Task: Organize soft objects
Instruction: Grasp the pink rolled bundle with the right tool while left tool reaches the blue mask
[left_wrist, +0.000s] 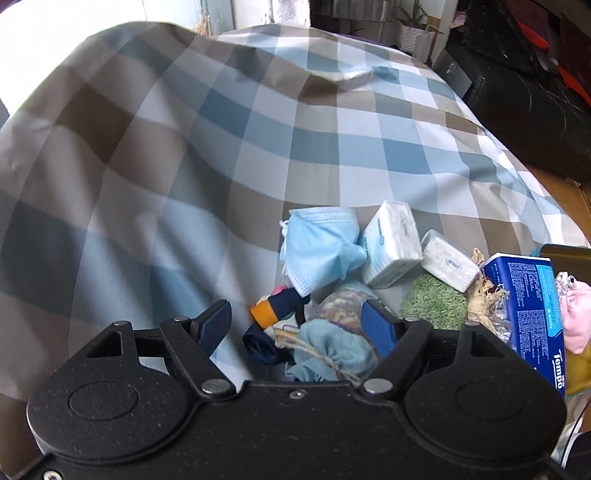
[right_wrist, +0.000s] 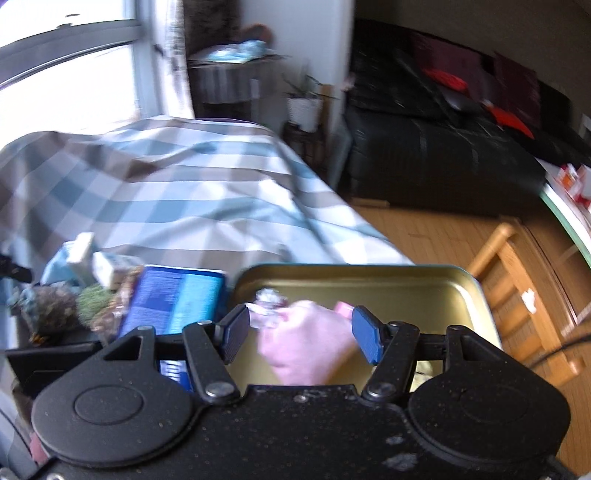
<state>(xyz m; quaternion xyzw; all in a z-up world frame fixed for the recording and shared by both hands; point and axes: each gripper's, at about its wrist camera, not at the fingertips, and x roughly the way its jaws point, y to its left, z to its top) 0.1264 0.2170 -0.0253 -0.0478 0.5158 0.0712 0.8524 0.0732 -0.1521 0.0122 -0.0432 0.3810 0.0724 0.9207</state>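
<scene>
Pink pouch (right_wrist: 310, 339) sits in the brass-coloured tin tray (right_wrist: 424, 284), low centre of the right wrist view, right between the right gripper (right_wrist: 301, 334) jaws. Jaws stand about half open; the view is smeared, so we cannot tell if the pads touch the fabric. We read it as free in the tray, not clamped.

Left gripper (left_wrist: 299, 325) hangs wide open over the pile on the checked bedspread (left_wrist: 221, 147), holding nothing. Under it, bottom centre of the left view: light-blue drawstring pouch (left_wrist: 325, 350), navy roll with orange end (left_wrist: 264, 314). Just above: blue face mask (left_wrist: 317, 247), two white tissue packs (left_wrist: 391, 243), green pad (left_wrist: 432, 302); Tempo tissue box (left_wrist: 528, 302) at the right edge.

Step in hand, as we judge it: clear the right gripper off the pink pouch, pick the next soft item with the left.

How we do it well:
- Lift the right gripper straight off, jaws open, so the fabric doesn't snag.
- Left: go for the light-blue pouch, it's on top and centred.
- Pinch the bunched body, not the twine.
- Close slowly; the fabric will compress.
- Watch the navy roll beside it, easy to drag along.
</scene>
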